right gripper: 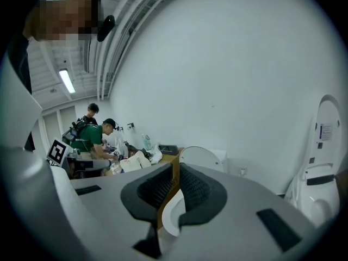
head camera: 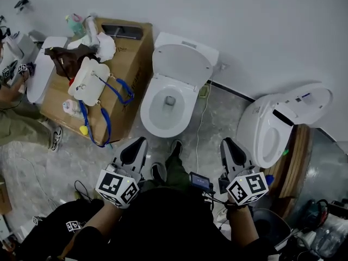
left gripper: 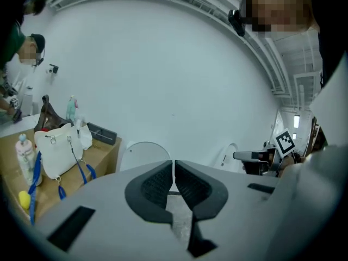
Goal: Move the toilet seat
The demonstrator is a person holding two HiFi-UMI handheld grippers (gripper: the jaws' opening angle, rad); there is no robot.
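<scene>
White toilet seat (head camera: 182, 65) upright at 12 o'clock; left gripper (head camera: 139, 143) and right gripper (head camera: 229, 144) pinched closed, empty, well short, likely staged for reach.

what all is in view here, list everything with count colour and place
toilet: one, white, centre, against the wall, lid raised
second toilet: one, white, at the right, lid raised
cardboard box: one, brown, left of the centre toilet
handbag: one, white, on the box
strap: one, blue, trailing from the handbag over the box's edge
brown bag: one, on the box, behind the handbag
ball: one, yellow, near corner of the box
bystanders: two, one in green, left of the box
left gripper: one, grey, low left of the centre toilet, shut, empty
right gripper: one, grey, low right, shut, empty
</scene>
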